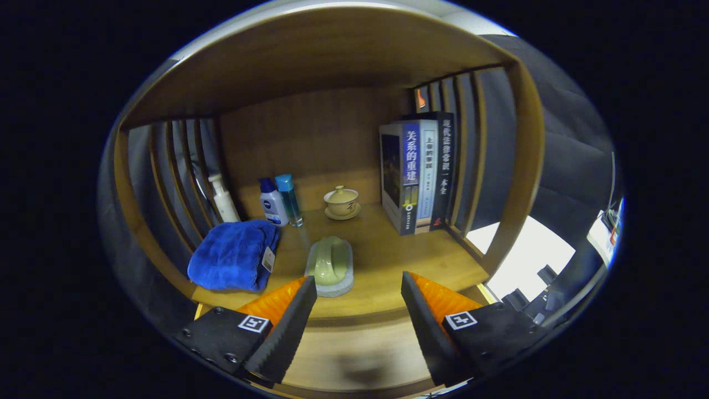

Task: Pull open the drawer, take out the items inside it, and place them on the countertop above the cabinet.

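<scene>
The tool (359, 310) gapes wide, holding nothing, just short of a green soap dish (330, 265) lying on the desk (399, 255), long axis pointing away from the fingers, its near end hidden behind one.

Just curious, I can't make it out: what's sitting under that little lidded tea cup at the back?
The lidded cup stands on a matching saucer, which rests on the wooden countertop. The lid hides whatever is inside. The open fingers hold nothing.

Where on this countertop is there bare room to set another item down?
Bare wood lies between the soap dish and the books, just beyond the open gripper. The left is crowded: blue towel, bottles, lidded cup behind.
</scene>
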{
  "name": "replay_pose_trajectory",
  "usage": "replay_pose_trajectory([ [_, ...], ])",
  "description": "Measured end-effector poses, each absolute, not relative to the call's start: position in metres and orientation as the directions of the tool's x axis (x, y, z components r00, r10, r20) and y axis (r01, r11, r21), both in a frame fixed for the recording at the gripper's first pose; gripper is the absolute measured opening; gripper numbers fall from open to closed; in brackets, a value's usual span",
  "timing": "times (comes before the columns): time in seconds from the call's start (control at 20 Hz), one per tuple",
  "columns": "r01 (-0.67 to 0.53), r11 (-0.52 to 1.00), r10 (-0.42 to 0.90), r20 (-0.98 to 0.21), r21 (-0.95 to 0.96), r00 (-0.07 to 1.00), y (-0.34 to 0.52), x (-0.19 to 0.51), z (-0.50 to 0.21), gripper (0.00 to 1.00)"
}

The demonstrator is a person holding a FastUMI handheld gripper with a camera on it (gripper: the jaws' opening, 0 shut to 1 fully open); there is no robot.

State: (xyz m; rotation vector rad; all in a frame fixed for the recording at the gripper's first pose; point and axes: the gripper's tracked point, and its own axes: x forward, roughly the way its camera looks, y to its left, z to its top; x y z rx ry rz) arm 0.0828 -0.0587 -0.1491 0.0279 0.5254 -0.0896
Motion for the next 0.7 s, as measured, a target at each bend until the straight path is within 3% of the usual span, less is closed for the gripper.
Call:
replay_pose_trajectory([
  [0.4,0.073,0.997,-0.069,-0.288,0.001,0.955,-0.072,-0.005,-0.132,0.97],
  [0.7,0.089,0.996,-0.088,-0.211,-0.005,0.974,-0.079,-0.062,-0.150,0.97],
])
